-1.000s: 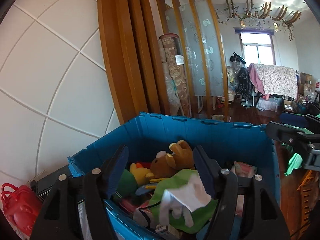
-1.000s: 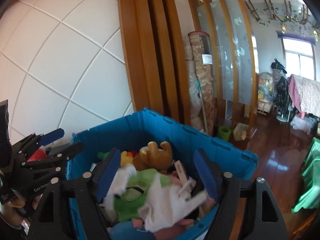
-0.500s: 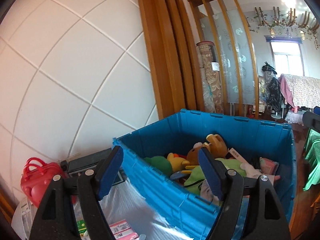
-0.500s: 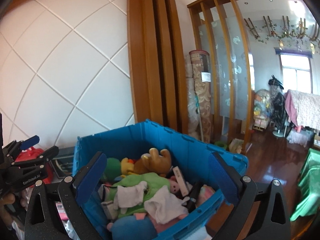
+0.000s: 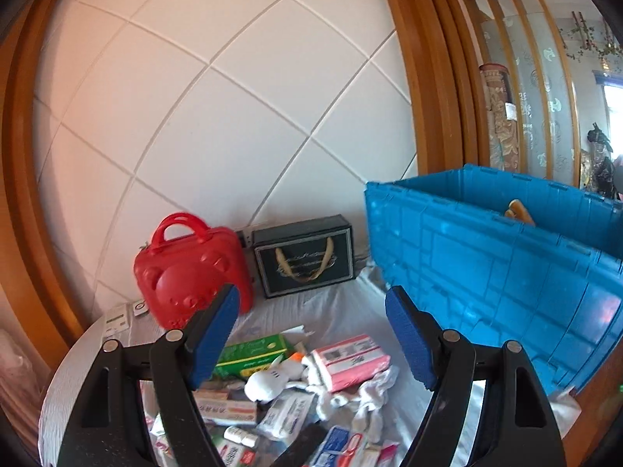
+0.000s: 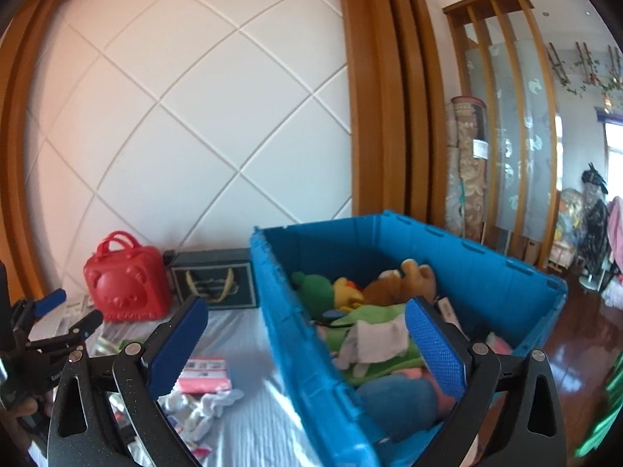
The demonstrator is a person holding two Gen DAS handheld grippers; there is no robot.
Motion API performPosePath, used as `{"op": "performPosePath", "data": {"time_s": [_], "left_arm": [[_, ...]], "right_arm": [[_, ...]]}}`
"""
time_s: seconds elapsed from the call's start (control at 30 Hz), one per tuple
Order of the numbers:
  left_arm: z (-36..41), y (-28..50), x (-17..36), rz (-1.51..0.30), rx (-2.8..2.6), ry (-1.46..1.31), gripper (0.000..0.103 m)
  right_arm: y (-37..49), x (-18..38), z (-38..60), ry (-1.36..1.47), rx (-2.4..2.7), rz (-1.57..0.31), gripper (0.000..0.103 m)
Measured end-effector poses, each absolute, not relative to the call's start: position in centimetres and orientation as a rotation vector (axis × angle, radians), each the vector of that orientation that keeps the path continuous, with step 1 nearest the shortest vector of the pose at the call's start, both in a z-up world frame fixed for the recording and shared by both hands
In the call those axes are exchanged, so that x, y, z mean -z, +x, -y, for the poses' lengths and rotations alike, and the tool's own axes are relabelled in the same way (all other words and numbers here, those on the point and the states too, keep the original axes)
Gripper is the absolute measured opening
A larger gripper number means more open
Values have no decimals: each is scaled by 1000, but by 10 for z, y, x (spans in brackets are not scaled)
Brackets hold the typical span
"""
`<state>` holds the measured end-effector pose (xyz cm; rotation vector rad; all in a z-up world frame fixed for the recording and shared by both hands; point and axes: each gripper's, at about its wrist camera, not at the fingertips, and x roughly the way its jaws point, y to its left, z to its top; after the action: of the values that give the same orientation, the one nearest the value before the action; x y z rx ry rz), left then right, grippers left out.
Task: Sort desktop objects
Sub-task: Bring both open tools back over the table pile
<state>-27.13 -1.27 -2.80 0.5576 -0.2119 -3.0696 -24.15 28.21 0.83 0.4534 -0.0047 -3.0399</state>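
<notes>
Left gripper (image 5: 311, 336): jaws wide apart, nothing between the blue pads, pointed slightly downward; the jaws have just been opening, and the pads press on nothing. Its black frame fills the lower edge of its own view. In the right wrist view it shows at the far left edge, jaws apart, with part of a hand (image 6: 23, 408) below it. Right gripper (image 6: 303, 340): jaws at full spread, having just been opening, empty, tilted slightly downward.
</notes>
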Motion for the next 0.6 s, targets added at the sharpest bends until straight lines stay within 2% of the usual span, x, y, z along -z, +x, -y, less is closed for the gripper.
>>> {"op": "performPosePath", "data": {"time_s": [0.13,0.3,0.6], "left_arm": [[84,-256,57,284,2974,626,77],[155,-250,99,271,2936,768,77],[140,-265,184,409,3078,1041,77]], "right_arm": [[-239,17,-216,555,2955,-11,103],[-237,62,-148,719,2884,-9,103],[-256,163,-101,1135,2771,-29,103]]}}
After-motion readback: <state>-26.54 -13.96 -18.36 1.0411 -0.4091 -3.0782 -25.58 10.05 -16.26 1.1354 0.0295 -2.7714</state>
